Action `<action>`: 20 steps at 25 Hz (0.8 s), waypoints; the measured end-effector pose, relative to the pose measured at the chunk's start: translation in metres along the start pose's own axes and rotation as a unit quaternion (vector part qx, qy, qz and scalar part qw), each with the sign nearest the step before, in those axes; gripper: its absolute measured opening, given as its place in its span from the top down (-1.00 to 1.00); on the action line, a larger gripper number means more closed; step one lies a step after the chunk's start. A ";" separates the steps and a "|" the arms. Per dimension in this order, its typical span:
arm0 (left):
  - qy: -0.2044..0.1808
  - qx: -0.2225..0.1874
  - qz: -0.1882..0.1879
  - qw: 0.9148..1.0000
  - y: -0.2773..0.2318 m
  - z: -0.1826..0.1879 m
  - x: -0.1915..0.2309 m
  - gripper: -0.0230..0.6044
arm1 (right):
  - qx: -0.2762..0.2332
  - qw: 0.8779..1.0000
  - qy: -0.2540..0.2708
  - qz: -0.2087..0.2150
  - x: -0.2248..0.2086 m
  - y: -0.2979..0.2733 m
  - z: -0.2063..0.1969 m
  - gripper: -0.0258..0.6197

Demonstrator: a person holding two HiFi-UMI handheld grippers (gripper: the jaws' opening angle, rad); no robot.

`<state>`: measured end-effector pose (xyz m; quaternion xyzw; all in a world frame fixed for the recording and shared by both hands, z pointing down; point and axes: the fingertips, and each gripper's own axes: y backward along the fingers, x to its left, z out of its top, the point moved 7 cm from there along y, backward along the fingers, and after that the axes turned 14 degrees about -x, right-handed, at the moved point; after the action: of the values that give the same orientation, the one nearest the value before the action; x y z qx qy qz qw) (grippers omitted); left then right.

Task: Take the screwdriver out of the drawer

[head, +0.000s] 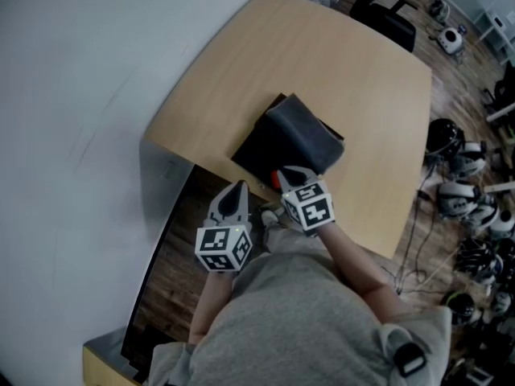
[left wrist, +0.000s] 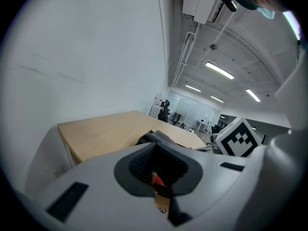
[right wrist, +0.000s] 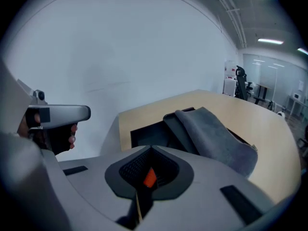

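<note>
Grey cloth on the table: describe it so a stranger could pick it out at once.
Find the pale wooden table beside the white wall. At its near edge lies a flat black box, and the grey cloth is draped over that box. It is the only soft, folded, dark grey thing on the tabletop.

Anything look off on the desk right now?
A gray cloth lies slumped askew over the black box near the desk's front edge, covering part of it. Nothing else stands out.

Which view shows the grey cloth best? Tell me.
Right gripper view: the grey cloth is large and close, draped over a black box. Head view shows it small from above; left gripper view only a sliver.
</note>
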<state>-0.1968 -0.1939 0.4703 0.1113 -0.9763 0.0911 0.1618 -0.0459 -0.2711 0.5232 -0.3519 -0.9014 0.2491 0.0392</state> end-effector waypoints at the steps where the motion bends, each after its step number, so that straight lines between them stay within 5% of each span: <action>1: 0.001 0.000 0.001 1.000 -0.003 0.000 0.002 0.93 | 0.014 1.000 -0.001 0.001 0.000 -0.005 -0.001 0.92; 9: 0.006 0.001 0.013 1.000 -0.022 0.003 0.017 0.93 | 0.098 0.995 -0.005 0.006 -0.013 -0.044 -0.012 0.91; 13: 0.010 0.002 0.019 1.000 -0.029 0.004 0.021 0.93 | 0.152 0.987 -0.023 0.039 -0.012 -0.054 -0.019 0.58; 20: 0.008 0.006 0.015 1.000 -0.042 0.005 0.026 0.93 | 0.207 0.975 -0.038 0.072 0.002 -0.070 -0.033 0.54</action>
<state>-0.2124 -0.2401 0.4803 0.0972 -0.9759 0.1001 0.1677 -0.0822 -0.3002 0.5852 -0.3907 -0.8031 0.4459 0.0591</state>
